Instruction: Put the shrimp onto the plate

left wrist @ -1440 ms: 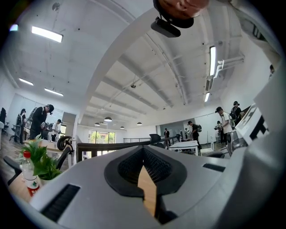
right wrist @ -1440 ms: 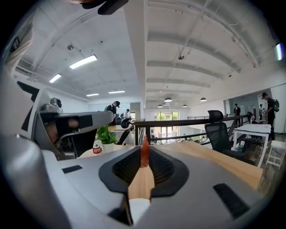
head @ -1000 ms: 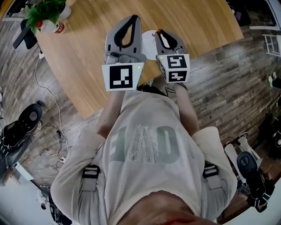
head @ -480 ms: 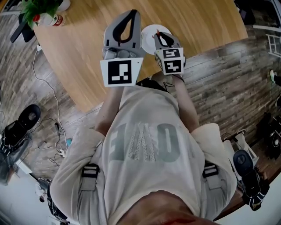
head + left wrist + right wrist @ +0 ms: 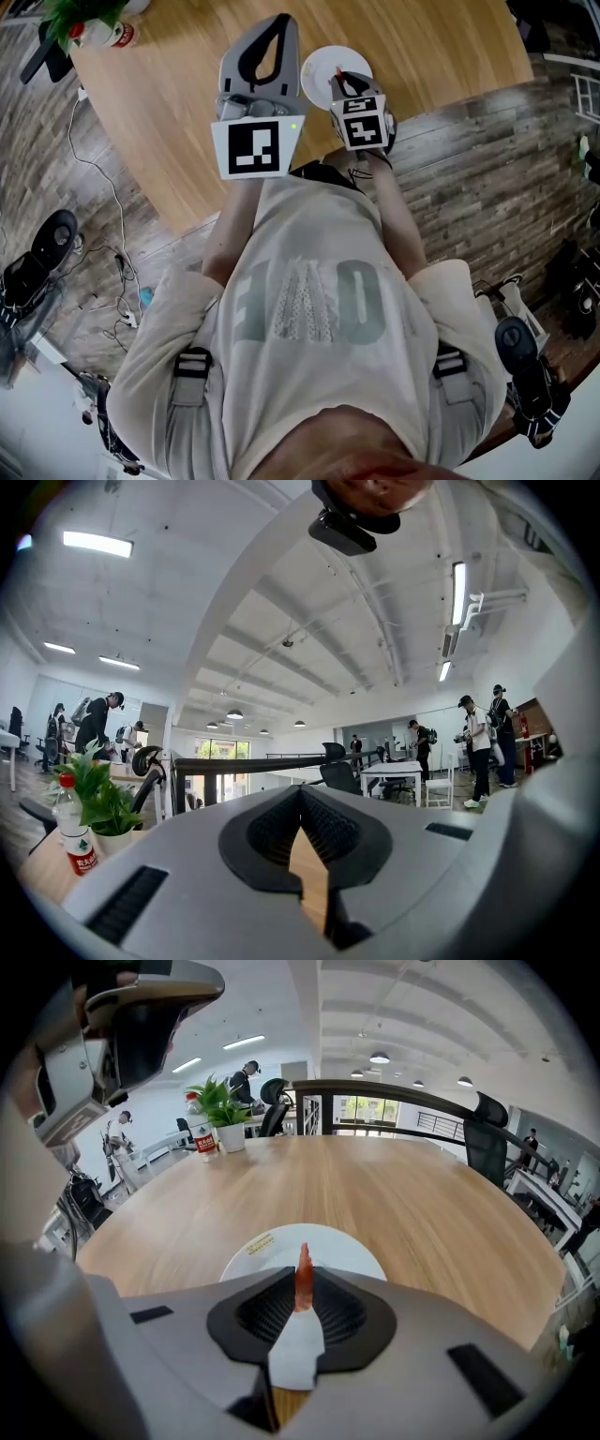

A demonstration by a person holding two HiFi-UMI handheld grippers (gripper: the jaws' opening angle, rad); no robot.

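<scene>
A thin orange-red shrimp (image 5: 304,1286) stands upright, pinched between the tips of my right gripper (image 5: 302,1299). That gripper tilts down over the near part of a round white plate (image 5: 261,1252) on the wooden table. From the head view the right gripper (image 5: 341,75) sits over the plate's (image 5: 323,58) near edge, with a red sliver of shrimp (image 5: 338,71) at its tips. My left gripper (image 5: 279,21) is held level to the left of the plate. Its tips (image 5: 302,792) meet with nothing between them.
The round wooden table (image 5: 169,122) has its curved edge just in front of the person's body. A potted plant (image 5: 89,19) and a red-labelled bottle (image 5: 117,36) stand at the far left. Office chairs and cables lie on the floor around. People stand in the background.
My right gripper has sunk and tipped downward toward the plate with the shrimp in it. The plate now shows more fully beyond it. The left gripper has hardly moved.
</scene>
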